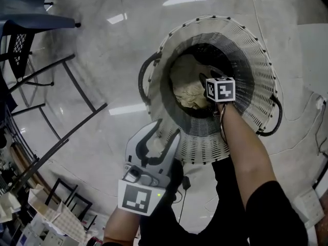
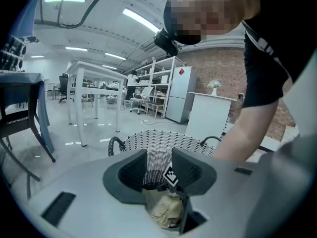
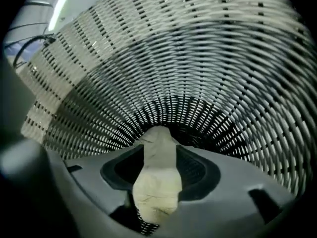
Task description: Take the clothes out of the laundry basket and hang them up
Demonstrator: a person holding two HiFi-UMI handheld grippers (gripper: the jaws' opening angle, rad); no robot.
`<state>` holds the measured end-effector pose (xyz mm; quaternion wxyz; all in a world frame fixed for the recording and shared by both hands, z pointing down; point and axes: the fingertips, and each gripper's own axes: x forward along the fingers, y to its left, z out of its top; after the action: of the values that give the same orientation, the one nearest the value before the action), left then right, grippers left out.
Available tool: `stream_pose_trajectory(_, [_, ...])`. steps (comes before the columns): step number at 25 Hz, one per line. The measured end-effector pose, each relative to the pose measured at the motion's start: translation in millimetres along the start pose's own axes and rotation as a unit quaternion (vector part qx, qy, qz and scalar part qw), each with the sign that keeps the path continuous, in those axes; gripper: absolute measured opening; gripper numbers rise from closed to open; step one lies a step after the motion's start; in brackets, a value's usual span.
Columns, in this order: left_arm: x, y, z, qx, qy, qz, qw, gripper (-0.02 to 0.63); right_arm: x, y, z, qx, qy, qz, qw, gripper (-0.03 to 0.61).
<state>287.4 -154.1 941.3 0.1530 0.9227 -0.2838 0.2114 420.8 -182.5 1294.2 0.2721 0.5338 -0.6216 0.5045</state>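
A white wicker laundry basket stands on the pale floor, with a crumpled cream cloth at its bottom. My right gripper reaches deep inside, its marker cube above the cloth. In the right gripper view the jaws stand open against the basket wall, and the cream cloth shows in the gap between them. My left gripper hovers open and empty over the basket's near rim. Through its jaws I see the basket, the cloth and the right gripper's cube.
A black metal rack and a dark chair stand at the left. Boxes sit at the bottom left. A cable trails on the floor at the right. Black handles stick out from the basket's sides.
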Motion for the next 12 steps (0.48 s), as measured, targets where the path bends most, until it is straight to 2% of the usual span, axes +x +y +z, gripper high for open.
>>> stream_pose_trajectory(10, [14, 8, -18, 0.002, -0.009, -0.002, 1.0, 0.133, 58, -33, -53, -0.02, 0.075, -0.042, 0.996, 0.246])
stream_pose_trajectory(11, [15, 9, -19, 0.003, -0.008, -0.002, 1.0, 0.133, 62, -33, -58, -0.022, 0.088, -0.044, 0.995, 0.232])
stream_pose_trajectory(12, [16, 10, -21, 0.003, -0.006, -0.002, 1.0, 0.133, 65, -34, -63, -0.023, 0.099, -0.046, 0.994, 0.189])
